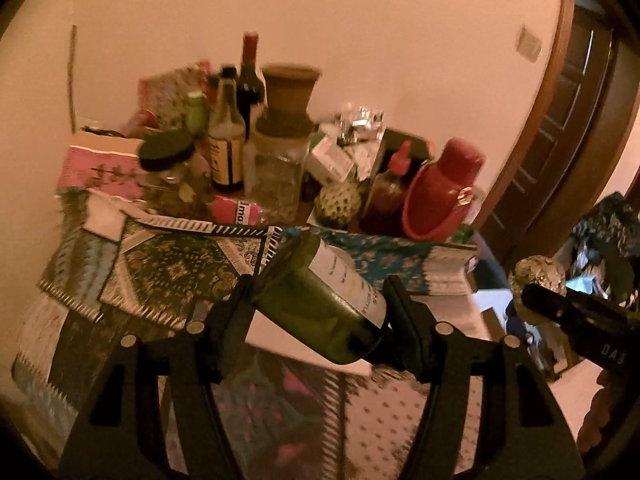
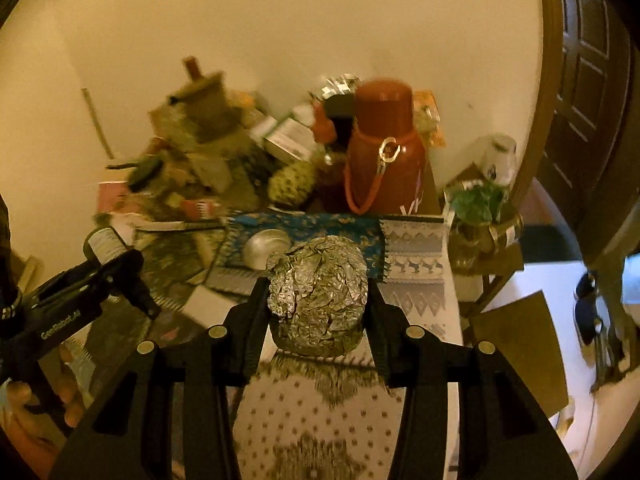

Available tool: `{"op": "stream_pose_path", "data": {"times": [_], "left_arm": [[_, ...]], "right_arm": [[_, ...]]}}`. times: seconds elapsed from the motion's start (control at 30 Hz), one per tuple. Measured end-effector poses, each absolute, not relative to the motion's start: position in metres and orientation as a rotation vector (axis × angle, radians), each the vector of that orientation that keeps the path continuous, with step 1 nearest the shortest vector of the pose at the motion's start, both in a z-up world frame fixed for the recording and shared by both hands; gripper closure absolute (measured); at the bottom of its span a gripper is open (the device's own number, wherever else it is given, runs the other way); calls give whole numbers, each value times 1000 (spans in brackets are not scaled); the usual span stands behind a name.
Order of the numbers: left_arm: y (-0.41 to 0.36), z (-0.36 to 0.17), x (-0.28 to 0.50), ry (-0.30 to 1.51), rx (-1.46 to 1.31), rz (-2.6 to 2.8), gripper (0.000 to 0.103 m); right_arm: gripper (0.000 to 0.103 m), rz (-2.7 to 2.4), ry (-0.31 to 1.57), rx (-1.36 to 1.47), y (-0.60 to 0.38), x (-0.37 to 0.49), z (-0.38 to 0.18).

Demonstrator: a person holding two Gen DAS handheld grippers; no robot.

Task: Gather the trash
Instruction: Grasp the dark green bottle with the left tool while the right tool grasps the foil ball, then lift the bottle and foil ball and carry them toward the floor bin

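The left gripper [image 1: 320,312] clamps a green glass bottle [image 1: 320,300] between its jaws, the bottle tilted and lifted clear in front of the cluttered table [image 1: 180,276]. The right gripper [image 2: 318,300] squeezes a crumpled foil ball [image 2: 318,296], also raised off the table's patterned cloth. Behind both, toward the wall, a red flask [image 2: 384,148] stands among jars and bottles on the table's far side.

Flask [image 2: 384,148] behind foil ball [image 2: 318,296]
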State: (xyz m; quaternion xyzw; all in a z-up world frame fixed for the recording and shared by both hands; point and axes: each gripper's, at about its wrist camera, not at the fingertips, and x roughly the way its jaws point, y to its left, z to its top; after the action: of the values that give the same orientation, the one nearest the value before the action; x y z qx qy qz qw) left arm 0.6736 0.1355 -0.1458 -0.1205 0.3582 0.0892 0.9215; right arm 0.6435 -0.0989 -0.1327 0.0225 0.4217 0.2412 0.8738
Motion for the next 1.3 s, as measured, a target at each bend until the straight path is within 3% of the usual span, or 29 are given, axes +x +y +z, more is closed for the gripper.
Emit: {"op": "stream_pose_path", "data": {"times": [0.6, 1.3], "left_arm": [[101, -58, 501, 577, -213, 138, 40], [125, -100, 270, 676, -164, -86, 40]], "right_arm": [[61, 616, 801, 52, -112, 502, -80], [61, 454, 833, 97, -78, 265, -104]]}}
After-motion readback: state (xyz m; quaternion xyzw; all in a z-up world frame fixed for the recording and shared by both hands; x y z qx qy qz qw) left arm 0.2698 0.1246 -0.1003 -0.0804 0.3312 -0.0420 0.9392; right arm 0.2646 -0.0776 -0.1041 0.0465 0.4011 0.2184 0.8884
